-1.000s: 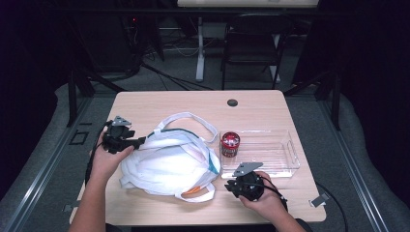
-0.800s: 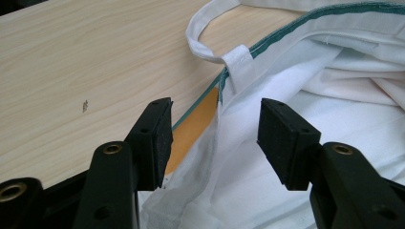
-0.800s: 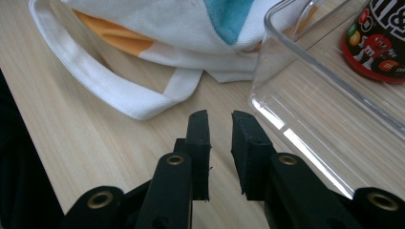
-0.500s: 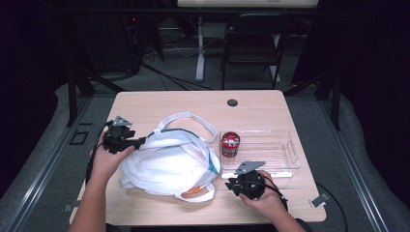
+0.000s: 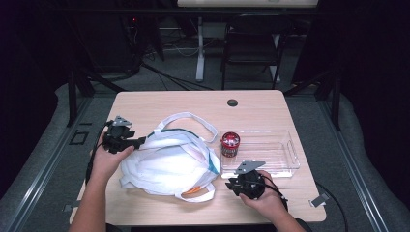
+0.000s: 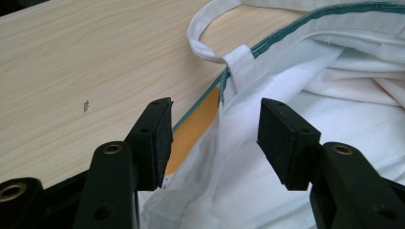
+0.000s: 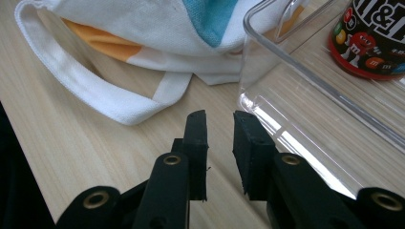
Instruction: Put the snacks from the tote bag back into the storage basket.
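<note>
A white cloth bag [image 5: 169,162] with teal trim lies crumpled on the table's middle. My left gripper [image 5: 140,141] is at its left edge. In the left gripper view that gripper [image 6: 215,124] stands open, with the bag's trimmed rim [image 6: 229,86] running between the jaws and neither pad pressing on it. An orange patch [image 6: 191,133] shows under the thin cloth. My right gripper [image 5: 235,183] rests near the front edge, right of the bag. Its jaws [image 7: 220,126] are a narrow gap apart with nothing between them, just short of the bag's handle loop [image 7: 95,90].
A clear plastic tray [image 5: 285,154] sits right of the bag, its near corner [image 7: 248,95] close to my right jaws. A red candy can [image 5: 230,143] stands in the tray's left end. Bare wood [image 5: 164,104] lies behind the bag, with a cable hole [image 5: 232,102].
</note>
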{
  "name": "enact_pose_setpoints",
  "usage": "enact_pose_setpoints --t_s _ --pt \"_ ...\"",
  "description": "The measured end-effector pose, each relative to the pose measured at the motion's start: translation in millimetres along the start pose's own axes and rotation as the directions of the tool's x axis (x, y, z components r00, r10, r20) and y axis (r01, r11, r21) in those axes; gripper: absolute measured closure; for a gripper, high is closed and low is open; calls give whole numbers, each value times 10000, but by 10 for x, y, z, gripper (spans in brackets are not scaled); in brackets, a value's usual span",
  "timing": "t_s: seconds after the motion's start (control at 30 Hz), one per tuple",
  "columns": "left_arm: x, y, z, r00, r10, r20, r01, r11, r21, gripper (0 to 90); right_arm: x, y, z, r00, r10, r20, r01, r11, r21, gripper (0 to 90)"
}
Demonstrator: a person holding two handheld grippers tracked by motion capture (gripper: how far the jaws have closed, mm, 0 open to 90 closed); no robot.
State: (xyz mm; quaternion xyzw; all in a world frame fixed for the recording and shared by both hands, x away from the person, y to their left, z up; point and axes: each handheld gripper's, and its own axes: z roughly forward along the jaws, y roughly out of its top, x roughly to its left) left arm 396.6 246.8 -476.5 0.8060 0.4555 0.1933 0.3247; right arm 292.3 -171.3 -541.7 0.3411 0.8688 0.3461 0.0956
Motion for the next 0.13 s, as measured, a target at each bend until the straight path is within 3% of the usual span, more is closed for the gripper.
enact_pose_setpoints --t_s 0.13 --pt "4 0 -4 10000 -46 6 46 10000 -44 463 -3 -2 1 10000 17 10 -17 10000 19 753"
